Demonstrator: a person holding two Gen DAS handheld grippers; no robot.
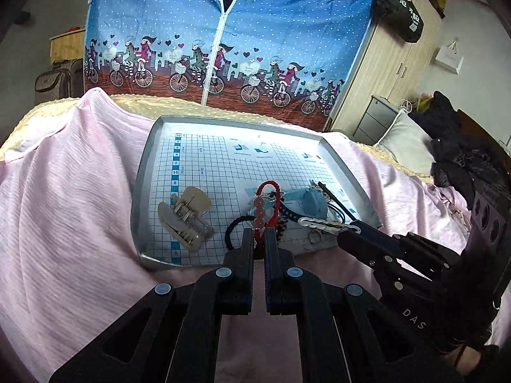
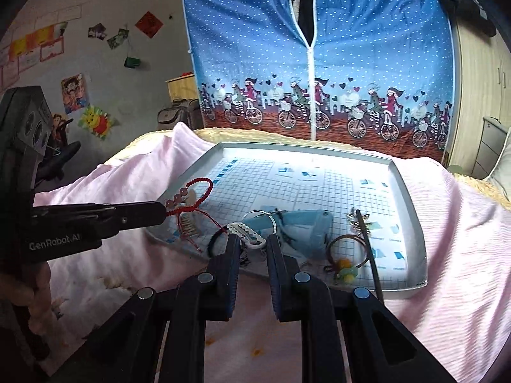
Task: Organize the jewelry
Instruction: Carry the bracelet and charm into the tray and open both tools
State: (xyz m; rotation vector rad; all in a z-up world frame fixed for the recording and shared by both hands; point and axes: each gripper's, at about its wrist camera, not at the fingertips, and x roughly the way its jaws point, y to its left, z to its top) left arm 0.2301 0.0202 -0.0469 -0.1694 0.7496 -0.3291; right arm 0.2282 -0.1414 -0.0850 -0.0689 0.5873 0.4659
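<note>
A red cord bracelet [image 1: 267, 188] with pink beads hangs pinched between the fingertips of my left gripper [image 1: 258, 236], which is shut on it above the near edge of the silver grid-lined tray [image 1: 143, 188]. From the right wrist, that left gripper [image 2: 163, 212] holds the bracelet [image 2: 198, 191] up over the tray's left side. My right gripper [image 2: 253, 239] is closed on a white scalloped hair clip [image 2: 246, 233] at the tray's near edge. From the left wrist, the clip [image 1: 316, 223] sticks out leftward from the right gripper [image 1: 353, 228].
In the tray lie a beige claw clip [image 1: 185, 217], a black hair tie [image 1: 234, 228], a pale blue fabric piece [image 2: 306, 226], a pompom hair tie [image 2: 345, 268] and a thin black stick [image 2: 370, 249]. The tray rests on a pink bedsheet [image 1: 64, 191]; a blue fabric wardrobe [image 1: 223, 32] stands behind.
</note>
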